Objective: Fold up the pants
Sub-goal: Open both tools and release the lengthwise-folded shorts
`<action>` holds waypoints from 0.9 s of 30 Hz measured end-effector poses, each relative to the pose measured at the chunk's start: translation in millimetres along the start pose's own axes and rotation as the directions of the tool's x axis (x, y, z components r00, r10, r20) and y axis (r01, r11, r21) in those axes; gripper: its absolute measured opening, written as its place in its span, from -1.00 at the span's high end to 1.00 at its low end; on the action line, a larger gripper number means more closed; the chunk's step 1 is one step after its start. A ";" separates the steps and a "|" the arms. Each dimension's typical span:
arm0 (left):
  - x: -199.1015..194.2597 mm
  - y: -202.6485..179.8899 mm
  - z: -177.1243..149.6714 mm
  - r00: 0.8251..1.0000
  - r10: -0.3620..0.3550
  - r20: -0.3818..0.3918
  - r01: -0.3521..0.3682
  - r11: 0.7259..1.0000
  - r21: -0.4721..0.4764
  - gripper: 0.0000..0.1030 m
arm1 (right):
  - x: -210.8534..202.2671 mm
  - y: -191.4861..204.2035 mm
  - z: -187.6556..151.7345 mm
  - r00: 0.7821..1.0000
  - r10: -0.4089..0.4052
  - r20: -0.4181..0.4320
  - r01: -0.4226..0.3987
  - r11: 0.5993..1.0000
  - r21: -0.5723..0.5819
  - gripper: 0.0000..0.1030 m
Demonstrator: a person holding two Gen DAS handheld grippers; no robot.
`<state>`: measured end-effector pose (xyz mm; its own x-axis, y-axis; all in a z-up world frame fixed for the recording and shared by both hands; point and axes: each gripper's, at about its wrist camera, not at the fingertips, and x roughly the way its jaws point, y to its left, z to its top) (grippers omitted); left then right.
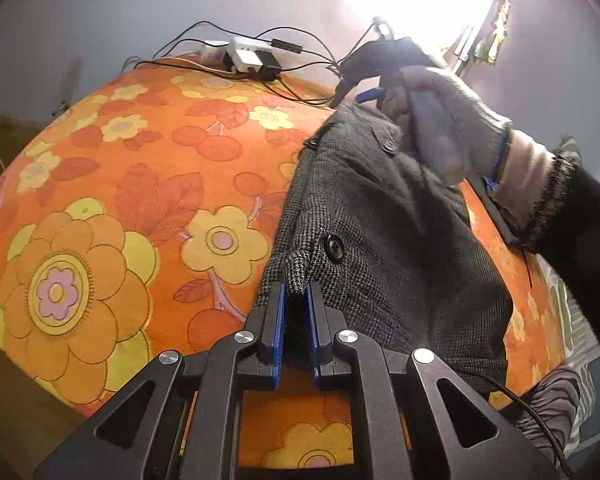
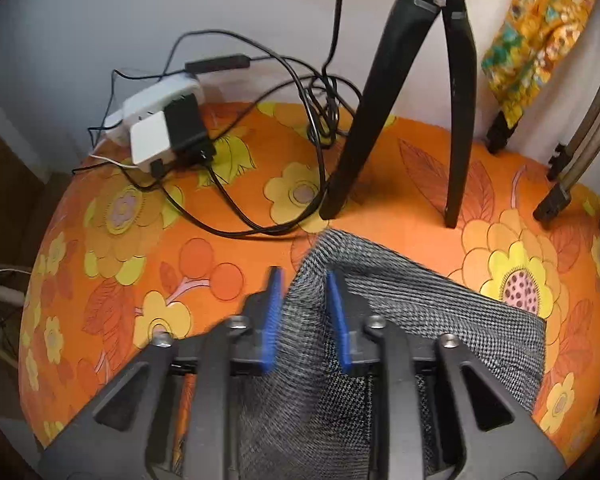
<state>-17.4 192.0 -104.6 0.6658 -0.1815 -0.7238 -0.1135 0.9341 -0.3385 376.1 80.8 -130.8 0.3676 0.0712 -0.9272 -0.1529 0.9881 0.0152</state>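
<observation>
Grey houndstooth pants (image 1: 384,216) with black buttons lie along the right side of an orange flowered bed cover (image 1: 140,184). My left gripper (image 1: 297,286) is shut on a fold of the pants at their near edge. In the left wrist view my right gripper (image 1: 360,92) shows far off, held by a gloved hand (image 1: 456,128) at the far end of the pants. In the right wrist view my right gripper (image 2: 302,276) has its blue pads set a little apart, with pants fabric (image 2: 400,320) bunched between them.
A white power strip with plugs and black cables (image 2: 168,128) lies at the far edge of the bed. A black tripod (image 2: 404,100) stands just beyond the pants. Metal rods (image 2: 580,140) and a patterned cloth (image 2: 536,28) lean at the far right.
</observation>
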 end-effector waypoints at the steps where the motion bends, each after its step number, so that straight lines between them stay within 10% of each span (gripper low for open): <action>1: -2.8 -0.7 0.6 1.000 0.024 0.014 -0.024 1.000 0.009 0.81 | -7.5 0.7 0.5 1.000 0.004 0.013 -0.004 1.000 -0.008 0.13; 14: -36.3 -18.3 9.7 0.994 -0.002 0.107 -0.005 0.998 0.064 0.46 | -143.6 -53.6 -60.0 0.991 0.086 0.108 -0.076 0.993 -0.087 0.07; 27: -4.1 -12.9 10.1 0.997 -0.057 -0.043 0.057 0.998 0.007 0.01 | -200.0 -129.3 -279.1 0.974 0.222 -0.036 -0.223 0.975 -0.006 0.07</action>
<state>-11.3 183.8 -91.2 0.6391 -0.2473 -0.7283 -0.0700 0.9243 -0.3752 66.3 -99.1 -51.7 0.2913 0.2840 -0.9135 -0.2366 0.9466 0.2188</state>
